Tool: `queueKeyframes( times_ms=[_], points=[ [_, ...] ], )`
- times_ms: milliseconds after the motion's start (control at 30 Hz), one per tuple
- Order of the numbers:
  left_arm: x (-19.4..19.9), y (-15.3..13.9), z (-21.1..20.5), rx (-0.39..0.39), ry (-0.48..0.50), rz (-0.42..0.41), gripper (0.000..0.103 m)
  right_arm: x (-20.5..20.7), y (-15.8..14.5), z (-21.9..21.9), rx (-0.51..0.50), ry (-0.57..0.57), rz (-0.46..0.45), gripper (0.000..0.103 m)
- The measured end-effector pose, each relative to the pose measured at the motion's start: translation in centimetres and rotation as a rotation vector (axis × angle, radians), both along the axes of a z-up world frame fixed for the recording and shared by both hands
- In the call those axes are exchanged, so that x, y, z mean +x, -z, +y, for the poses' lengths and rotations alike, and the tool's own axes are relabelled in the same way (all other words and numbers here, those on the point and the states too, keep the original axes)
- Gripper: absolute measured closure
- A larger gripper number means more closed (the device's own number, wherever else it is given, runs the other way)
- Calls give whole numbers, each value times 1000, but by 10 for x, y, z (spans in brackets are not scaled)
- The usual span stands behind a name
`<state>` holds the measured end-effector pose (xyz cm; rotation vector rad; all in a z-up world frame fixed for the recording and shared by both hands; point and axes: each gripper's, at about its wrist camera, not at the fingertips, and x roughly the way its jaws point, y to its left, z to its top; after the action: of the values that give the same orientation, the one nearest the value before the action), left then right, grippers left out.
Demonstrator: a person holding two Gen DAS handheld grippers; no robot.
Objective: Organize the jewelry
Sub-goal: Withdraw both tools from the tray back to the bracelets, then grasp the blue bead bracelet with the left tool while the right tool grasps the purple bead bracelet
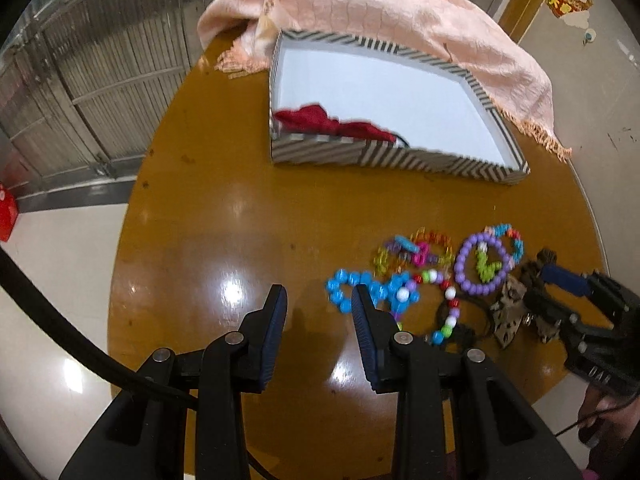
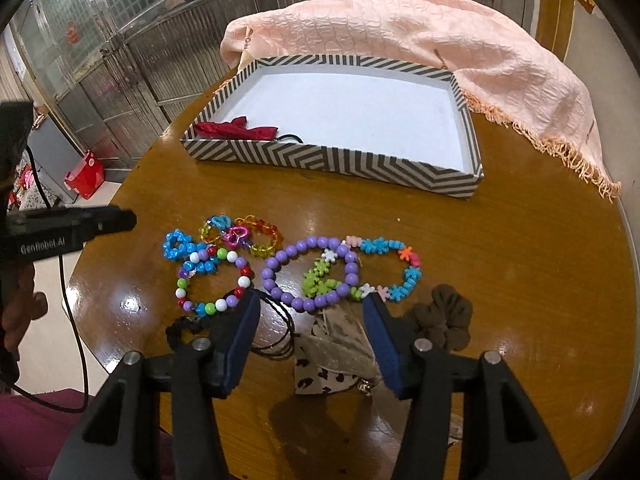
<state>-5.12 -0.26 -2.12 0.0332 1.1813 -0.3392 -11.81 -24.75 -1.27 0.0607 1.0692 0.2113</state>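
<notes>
A striped box [image 1: 384, 158] [image 2: 320, 158] sits at the table's far side with a red cloth piece [image 1: 320, 120] [image 2: 236, 130] and a black band [image 2: 290, 139] inside. Several bead bracelets lie on the table: a purple one [image 2: 280, 258] [image 1: 466, 280], a blue one [image 2: 176, 246] [image 1: 344, 286], a mixed-colour one [image 2: 216, 306]. A leopard-print scrunchie [image 2: 332, 360] lies between the fingers of my right gripper [image 2: 310, 304], which is open just above it. My left gripper [image 1: 318, 300] is open and empty, left of the bracelets.
A peach towel [image 2: 440, 32] is draped behind the box. A brown scrunchie [image 2: 444, 316] lies right of my right gripper. The round wooden table [image 1: 220, 220] drops off to tiled floor on the left. A red bag [image 2: 84, 174] stands on the floor.
</notes>
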Motion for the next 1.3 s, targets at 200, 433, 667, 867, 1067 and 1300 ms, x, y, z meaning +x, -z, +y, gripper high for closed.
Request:
queueKeyframes(
  times_ms=[200,433,667,867,1067,1300],
  points=[
    [-5,16,2,-14,20,55,76,1,3,-2,22,-13,10,47],
    [-1,26,-6,-28,37,86,72,5,6,-6,35,-17,29,47],
    [9,31,-7,-61,3,118,72,16,14,-10,28,2,43,47],
    [18,35,-4,-41,-43,130,72,36,25,-11,9,-5,64,70],
    [23,39,-7,-21,-48,135,72,50,35,-14,-2,-4,91,71],
    [28,41,-23,1,-28,128,72,58,46,-18,18,-10,132,71]
  ],
)
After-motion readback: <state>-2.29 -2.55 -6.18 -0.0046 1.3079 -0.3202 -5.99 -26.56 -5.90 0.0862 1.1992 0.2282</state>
